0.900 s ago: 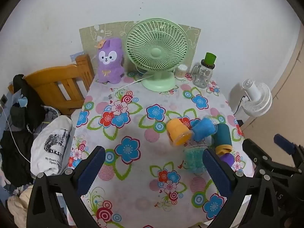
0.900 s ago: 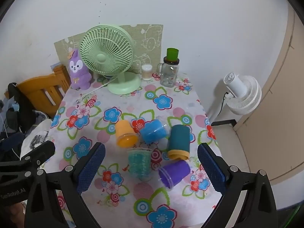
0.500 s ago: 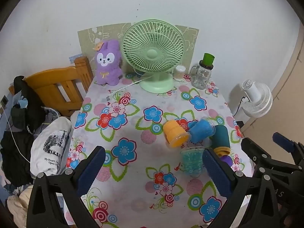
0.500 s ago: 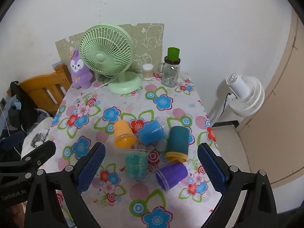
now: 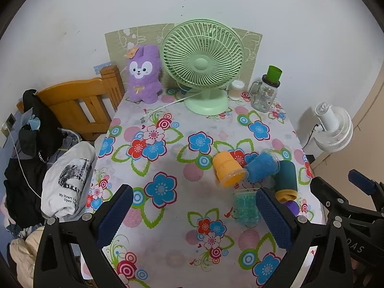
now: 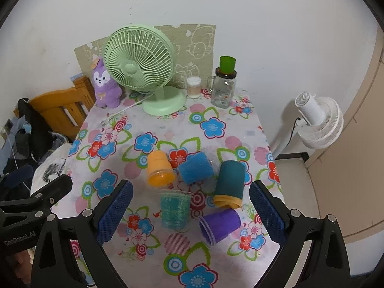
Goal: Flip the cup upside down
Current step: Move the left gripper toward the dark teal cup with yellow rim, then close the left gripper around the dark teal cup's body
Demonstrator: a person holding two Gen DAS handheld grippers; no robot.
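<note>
Flowered table (image 6: 168, 259) against white wall carries 5 cups (image 6: 226, 176); both grippers (image 5: 192, 216) (image 6: 189, 213) gape empty; purple cup (image 5: 293, 207) partly hidden.

A glossy floral plastic cloth covers the tabletop (image 6: 216, 124), where translucent plastic cups, among them an orange cup (image 6: 159, 169), lie beside a smooth plastic green fan (image 6: 141, 68), a fuzzy purple plush rabbit (image 6: 105, 86), a clear glass jar (image 6: 223, 91) and a varnished wooden chair (image 5: 79, 103).
</note>
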